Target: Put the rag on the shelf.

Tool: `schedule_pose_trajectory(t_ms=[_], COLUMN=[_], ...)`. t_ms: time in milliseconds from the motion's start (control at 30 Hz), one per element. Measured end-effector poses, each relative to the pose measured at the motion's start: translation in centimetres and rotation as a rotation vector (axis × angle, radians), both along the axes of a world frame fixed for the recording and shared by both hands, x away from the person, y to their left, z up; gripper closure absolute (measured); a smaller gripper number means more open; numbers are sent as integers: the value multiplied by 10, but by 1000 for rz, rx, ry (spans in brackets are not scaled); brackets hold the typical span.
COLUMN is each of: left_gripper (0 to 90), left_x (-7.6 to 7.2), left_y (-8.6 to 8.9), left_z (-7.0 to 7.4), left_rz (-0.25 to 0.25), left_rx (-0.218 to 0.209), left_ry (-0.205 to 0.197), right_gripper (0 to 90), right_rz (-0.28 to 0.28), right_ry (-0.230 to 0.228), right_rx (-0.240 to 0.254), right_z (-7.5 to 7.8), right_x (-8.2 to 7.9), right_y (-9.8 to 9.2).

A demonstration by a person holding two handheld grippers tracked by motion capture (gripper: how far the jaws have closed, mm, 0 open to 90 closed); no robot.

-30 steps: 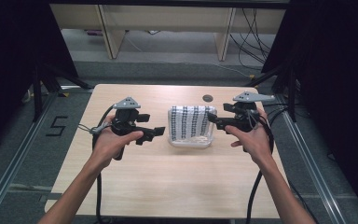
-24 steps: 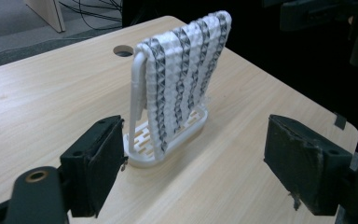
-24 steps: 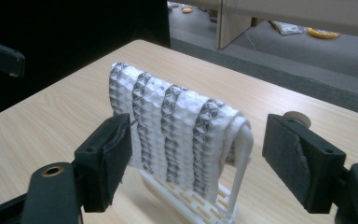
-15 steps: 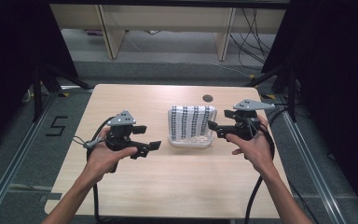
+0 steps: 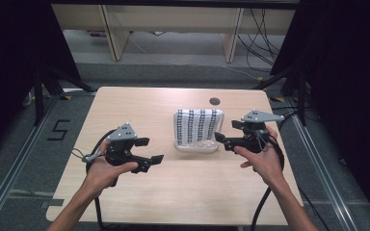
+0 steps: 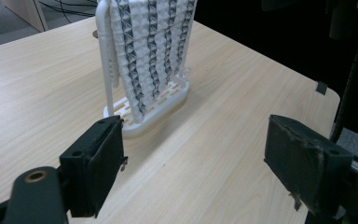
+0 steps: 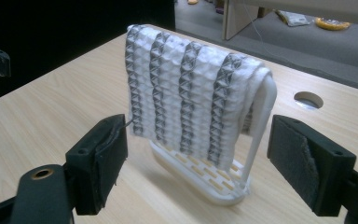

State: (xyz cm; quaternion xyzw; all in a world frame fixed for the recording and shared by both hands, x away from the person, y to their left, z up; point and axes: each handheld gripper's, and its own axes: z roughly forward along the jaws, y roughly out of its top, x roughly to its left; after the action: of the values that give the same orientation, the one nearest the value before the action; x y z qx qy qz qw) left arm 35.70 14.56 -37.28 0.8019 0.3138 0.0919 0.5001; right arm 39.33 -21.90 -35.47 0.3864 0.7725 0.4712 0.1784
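A white towel with dark grey stripes [image 5: 197,126] [image 6: 154,46] [image 7: 191,93] hangs folded over a white plastic rack [image 5: 195,147] [image 6: 163,100] [image 7: 200,179] in the middle of the table. My left gripper [image 5: 150,151] [image 6: 196,158] is open and empty, held left of the rack and nearer the person, its jaws aimed at the rack. Close to the rack's right side, my right gripper [image 5: 225,132] [image 7: 196,163] is open. Its jaws have just been opening, and nothing sits between the pads; the towel hangs a little beyond them.
The light wooden table [image 5: 125,110] has a round cable hole [image 5: 215,101] [image 7: 308,100] behind the rack. Black cables trail from both grippers over the near edge. Dark curtains flank the table; shelving and cables lie on the floor beyond.
The left hand has drawn back from the rack toward the person and the table's left. The right gripper has eased slightly toward the person and stays next to the rack.
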Motion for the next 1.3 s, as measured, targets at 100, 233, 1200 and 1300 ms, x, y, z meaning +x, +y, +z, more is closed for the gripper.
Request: schedule_pose_trajectory(t_ms=[100,233,1200,1300], left_gripper=[192,193,197,197], left_x=[-7,-11,-52,-56], left_y=[1,2,18,19], left_z=[-5,-12,-45,-50], left_rz=[-2,-16,22,23], left_rx=[9,0,21,25], left_ry=[5,1,-42,-45], right_gripper=[214,215,218,215], right_rz=[7,17,72,66], right_ry=[17,16,-7,3], right_rx=[11,19,4,2], right_z=[-4,-9,-28,-33], right_x=[-7,-15,-56,-60], right_y=[2,4,8,9])
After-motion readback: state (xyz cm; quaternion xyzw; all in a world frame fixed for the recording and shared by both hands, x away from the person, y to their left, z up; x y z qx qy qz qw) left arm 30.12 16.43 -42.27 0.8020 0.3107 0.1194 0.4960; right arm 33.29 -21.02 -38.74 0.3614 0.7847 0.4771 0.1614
